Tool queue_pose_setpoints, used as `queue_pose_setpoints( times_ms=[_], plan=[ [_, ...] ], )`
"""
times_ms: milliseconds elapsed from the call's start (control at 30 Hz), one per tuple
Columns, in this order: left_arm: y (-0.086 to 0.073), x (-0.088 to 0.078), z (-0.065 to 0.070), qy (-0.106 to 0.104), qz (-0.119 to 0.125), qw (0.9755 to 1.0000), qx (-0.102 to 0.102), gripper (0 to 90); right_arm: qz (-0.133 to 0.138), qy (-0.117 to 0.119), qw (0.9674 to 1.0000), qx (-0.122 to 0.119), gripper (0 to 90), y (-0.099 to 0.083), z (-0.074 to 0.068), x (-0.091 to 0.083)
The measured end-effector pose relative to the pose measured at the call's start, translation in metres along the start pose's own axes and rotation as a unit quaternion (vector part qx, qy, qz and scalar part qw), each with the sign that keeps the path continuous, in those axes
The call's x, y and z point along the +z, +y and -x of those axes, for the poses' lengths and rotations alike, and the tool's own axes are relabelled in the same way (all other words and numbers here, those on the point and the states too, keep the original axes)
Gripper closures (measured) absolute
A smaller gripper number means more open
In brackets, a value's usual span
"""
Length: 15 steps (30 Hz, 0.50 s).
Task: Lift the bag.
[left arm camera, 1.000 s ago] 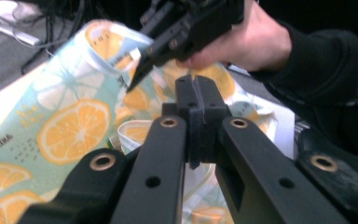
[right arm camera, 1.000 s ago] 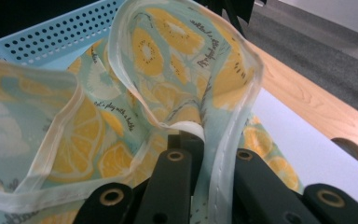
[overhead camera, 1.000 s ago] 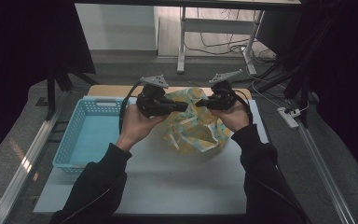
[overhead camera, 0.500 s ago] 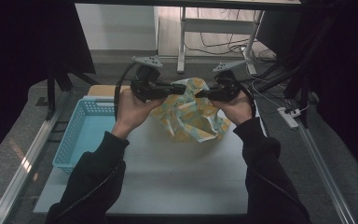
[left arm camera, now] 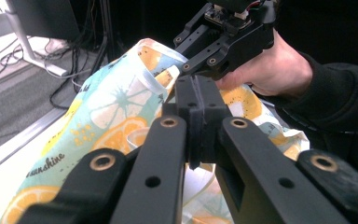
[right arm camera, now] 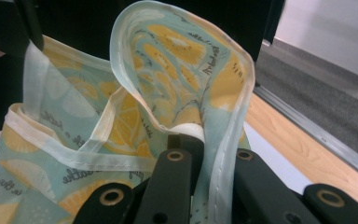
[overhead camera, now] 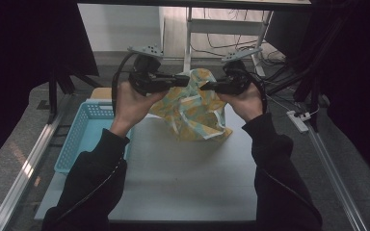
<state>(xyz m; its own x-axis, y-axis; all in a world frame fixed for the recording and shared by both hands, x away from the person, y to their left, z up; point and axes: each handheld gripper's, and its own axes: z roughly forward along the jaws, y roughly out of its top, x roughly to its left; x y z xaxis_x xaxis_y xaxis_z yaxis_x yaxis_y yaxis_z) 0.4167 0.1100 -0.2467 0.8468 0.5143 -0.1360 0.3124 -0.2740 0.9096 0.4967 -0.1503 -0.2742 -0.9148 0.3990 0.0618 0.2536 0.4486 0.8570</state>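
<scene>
- Cloth [overhead camera: 192, 113]: thin printed fabric, matt, with stitched white hems.
- Basket [overhead camera: 84, 132]: blue plastic, perforated walls.
- Table [overhead camera: 183, 178]: smooth, matt pale top; wooden strip at the far edge.
- Left gripper [left arm camera: 196, 100]: matt black plastic with brass-coloured rivets.

"sunshine" lettering on the printed cloth [left arm camera: 98, 140]

Grey speckled floor [overhead camera: 9, 159] surrounds the surface. White desk frame [overhead camera: 189, 33] at 12 o'clock; power strip [overhead camera: 298, 121] at 3 o'clock; black curtains [overhead camera: 24, 57] flank both sides.
</scene>
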Motion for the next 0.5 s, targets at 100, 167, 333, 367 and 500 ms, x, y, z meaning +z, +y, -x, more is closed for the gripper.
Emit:
queue_pose_setpoints(
  times_ms=[100,167,333,367,500],
  plan=[
    [0.005,-0.005,-0.001,0.000,0.011,0.9999,-0.001,90.0,0.008,-0.003,1.0000,-0.005,90.0,0.008,-0.002,-0.005],
    [0.006,-0.007,-0.002,0.003,0.013,0.9999,-0.003,90.0,0.012,-0.008,0.9999,-0.007,90.0,0.013,-0.003,-0.009],
    [0.005,-0.005,-0.011,0.033,0.004,0.9994,-0.008,90.0,0.008,-0.024,0.9997,-0.005,90.0,0.016,0.002,-0.008],
    [0.005,-0.004,-0.014,0.039,0.002,0.9992,-0.011,90.0,0.009,-0.026,0.9996,-0.003,90.0,0.016,0.004,-0.007],
    [0.002,0.007,-0.022,0.065,-0.031,0.9974,-0.001,90.0,-0.004,-0.048,0.9988,-0.005,90.0,0.014,0.012,0.001]
  ],
)
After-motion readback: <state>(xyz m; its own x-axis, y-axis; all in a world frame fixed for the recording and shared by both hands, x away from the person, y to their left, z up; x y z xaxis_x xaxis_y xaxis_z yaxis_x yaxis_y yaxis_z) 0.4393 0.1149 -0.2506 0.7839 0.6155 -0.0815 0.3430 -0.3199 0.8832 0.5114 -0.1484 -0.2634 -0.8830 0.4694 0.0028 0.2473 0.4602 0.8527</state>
